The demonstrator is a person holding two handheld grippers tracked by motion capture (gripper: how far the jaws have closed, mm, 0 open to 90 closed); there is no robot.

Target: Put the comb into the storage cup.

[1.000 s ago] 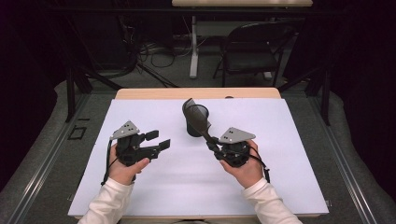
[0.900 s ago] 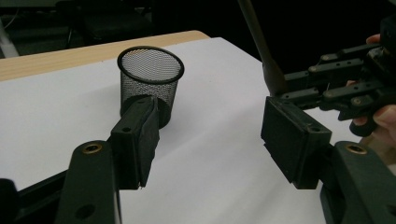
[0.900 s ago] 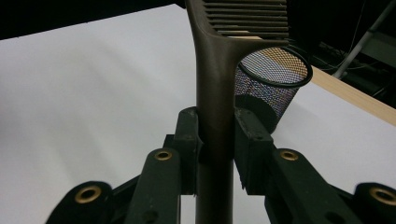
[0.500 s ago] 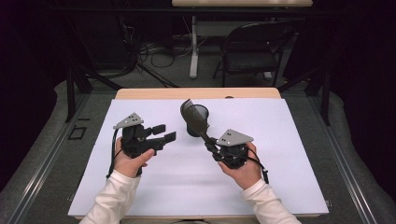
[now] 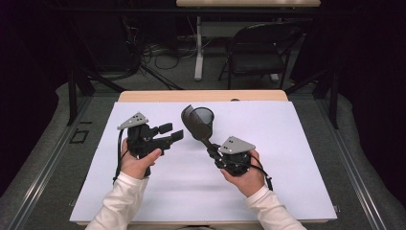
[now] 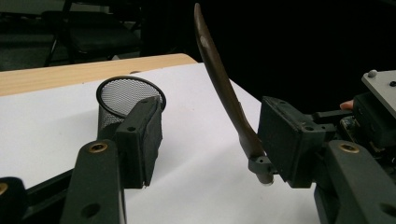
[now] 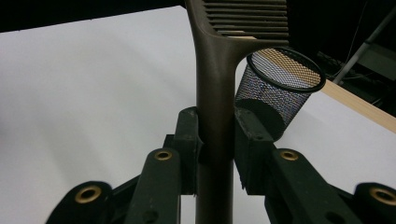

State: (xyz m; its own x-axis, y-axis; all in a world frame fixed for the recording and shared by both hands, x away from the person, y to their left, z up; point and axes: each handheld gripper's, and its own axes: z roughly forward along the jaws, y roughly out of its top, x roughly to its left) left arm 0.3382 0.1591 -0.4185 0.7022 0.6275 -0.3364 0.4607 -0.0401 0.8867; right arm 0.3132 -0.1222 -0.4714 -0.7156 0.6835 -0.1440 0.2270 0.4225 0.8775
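Since the earlier frames, the left gripper has shifted inward toward the spatula, and its fingers have closed in a little with nothing between them; they stand released, partly apart. The right gripper has kept its place. Its fingers are clenched on the spatula's handle, seen plainly in the right gripper view, with the slotted blade raised off the bench and tilted away from the person.

A mesh cup stands upright on the white sheet just behind the blade, apart from both grippers.

Judgement: the step in hand appears to be carrying the spatula to the cup. The next move calls for turning the tool handle-down or blade-down over the rim and lowering it in; the left gripper may need to steady the light cup against tipping.
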